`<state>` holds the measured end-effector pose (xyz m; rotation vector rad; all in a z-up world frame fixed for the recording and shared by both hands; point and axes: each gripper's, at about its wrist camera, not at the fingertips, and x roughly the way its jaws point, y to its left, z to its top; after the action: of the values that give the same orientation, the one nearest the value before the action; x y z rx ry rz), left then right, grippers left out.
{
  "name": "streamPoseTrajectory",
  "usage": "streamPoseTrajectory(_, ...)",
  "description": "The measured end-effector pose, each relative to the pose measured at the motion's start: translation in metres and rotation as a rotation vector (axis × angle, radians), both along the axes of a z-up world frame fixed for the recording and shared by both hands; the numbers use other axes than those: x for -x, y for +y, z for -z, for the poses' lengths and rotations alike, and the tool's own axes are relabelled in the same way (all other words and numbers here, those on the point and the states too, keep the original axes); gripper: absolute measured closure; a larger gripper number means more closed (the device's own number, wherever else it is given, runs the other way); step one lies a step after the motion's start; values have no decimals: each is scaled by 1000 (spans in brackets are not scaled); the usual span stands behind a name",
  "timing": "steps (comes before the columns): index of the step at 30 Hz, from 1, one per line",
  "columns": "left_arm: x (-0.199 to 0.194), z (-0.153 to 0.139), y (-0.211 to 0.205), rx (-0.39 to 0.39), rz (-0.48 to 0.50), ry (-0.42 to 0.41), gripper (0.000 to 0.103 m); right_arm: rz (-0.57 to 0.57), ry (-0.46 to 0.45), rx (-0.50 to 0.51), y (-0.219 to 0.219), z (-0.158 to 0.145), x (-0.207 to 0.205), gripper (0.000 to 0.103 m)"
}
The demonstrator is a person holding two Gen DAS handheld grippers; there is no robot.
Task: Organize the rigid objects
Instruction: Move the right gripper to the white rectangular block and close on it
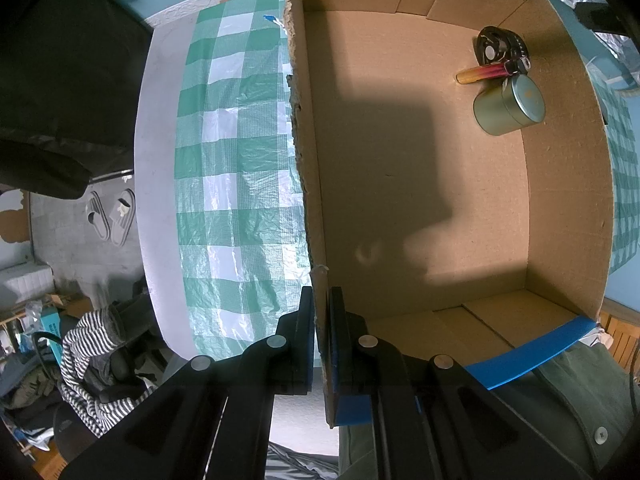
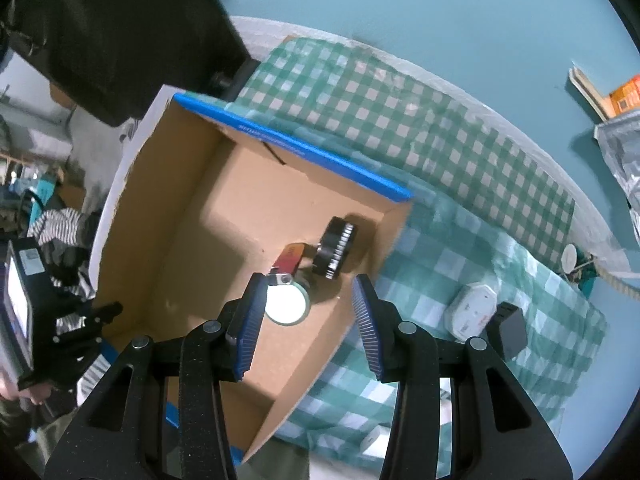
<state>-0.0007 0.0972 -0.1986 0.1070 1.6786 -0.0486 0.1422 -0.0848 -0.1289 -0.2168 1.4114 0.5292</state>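
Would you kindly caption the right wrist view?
Open right gripper above box holding tin, lighter and wheel.

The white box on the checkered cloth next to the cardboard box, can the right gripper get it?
Probably yes. The right gripper is open and empty, and the white box lies uncovered on the tablecloth outside the cardboard box, with only a black block beside it.
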Motion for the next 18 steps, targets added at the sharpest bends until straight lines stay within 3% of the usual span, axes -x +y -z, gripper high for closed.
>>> streamPoseTrajectory(18,-5,-6,-3,-7,23,-9,97,71,-66,2,-54,-41,23,60)
